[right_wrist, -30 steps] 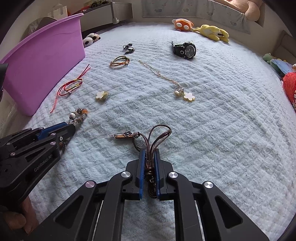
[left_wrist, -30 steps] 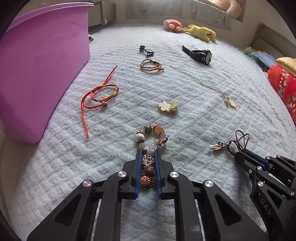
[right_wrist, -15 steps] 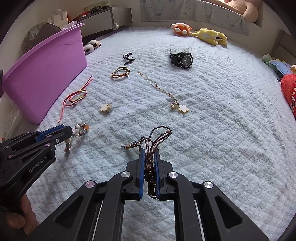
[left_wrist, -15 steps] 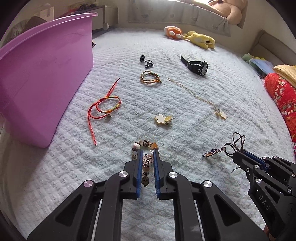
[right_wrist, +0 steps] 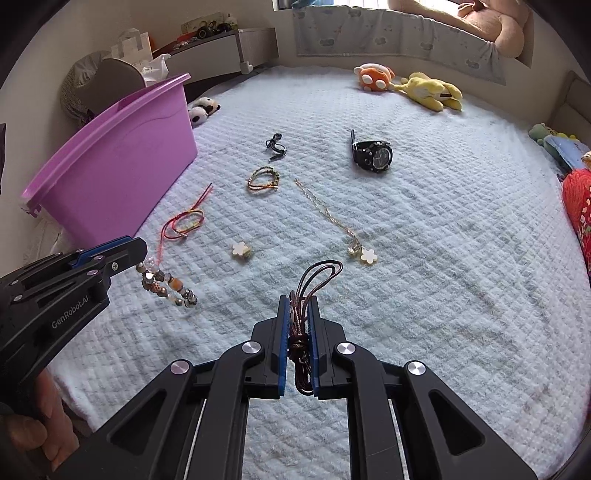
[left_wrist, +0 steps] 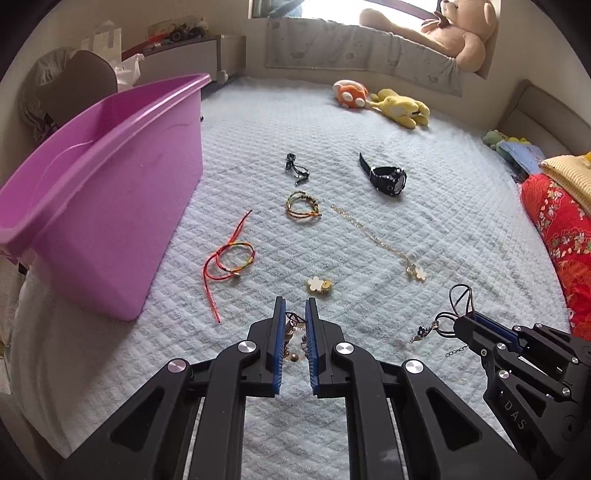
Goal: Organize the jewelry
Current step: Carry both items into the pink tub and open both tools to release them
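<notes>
My left gripper [left_wrist: 294,310] is shut on a beaded charm bracelet [right_wrist: 166,286], which hangs from it above the bed. My right gripper [right_wrist: 298,308] is shut on a brown cord necklace [right_wrist: 317,275], lifted off the bed; its charm dangles in the left wrist view [left_wrist: 424,332]. On the white bedspread lie a red string bracelet [left_wrist: 231,258], a braided bracelet [left_wrist: 301,206], a gold chain necklace [left_wrist: 384,245], a white flower charm [left_wrist: 318,285], a black cord piece [left_wrist: 295,171] and a black watch [left_wrist: 386,177].
A purple plastic bin [left_wrist: 92,192] stands on the bed's left side. Plush toys [left_wrist: 384,103] lie at the far edge, and a red cushion [left_wrist: 557,236] at the right. A large teddy bear [left_wrist: 443,29] sits on the window ledge.
Both grippers have risen, lifting the beaded bracelet and the cord necklace off the bedspread. The bin's open top has come into view.
</notes>
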`<state>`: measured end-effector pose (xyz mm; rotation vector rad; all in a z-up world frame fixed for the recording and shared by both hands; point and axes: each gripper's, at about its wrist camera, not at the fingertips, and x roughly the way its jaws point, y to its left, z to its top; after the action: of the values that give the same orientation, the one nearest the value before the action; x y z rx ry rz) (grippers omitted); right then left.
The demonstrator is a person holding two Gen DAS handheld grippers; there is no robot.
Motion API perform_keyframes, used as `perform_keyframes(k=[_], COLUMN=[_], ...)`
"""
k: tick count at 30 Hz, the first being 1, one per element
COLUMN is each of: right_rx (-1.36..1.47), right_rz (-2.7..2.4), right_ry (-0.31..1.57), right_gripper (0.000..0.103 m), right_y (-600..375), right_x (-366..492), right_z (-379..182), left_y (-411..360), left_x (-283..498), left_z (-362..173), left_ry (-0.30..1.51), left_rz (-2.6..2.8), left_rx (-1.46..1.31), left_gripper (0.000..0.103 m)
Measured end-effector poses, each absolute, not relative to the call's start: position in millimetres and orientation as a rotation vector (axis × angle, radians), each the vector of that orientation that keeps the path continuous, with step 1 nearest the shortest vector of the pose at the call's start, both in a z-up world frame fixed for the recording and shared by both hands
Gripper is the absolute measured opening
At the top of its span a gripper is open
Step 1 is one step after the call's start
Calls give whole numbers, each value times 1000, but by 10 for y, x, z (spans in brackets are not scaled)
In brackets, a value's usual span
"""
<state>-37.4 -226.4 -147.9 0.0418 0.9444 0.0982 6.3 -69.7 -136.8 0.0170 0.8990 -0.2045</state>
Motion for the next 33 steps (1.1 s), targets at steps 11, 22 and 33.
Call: perform_keyframes(k=[11, 22, 33], right_rx=[-22, -61, -29], right_rz=[254, 373, 387], right_ry=[899, 783, 771], right_gripper=[9, 9, 10], right_y=[-2171, -1545, -389], right_x=[-255, 203, 824], right_z=[-627, 357, 699], left_y=[-583, -40, 1070], left_x=[52, 242, 938], left_z=[-436, 583, 958], left_ry=[836, 727, 716], left_rz=[-105, -21, -79], left_rx=[-68, -106, -59], left_gripper=[11, 11, 11])
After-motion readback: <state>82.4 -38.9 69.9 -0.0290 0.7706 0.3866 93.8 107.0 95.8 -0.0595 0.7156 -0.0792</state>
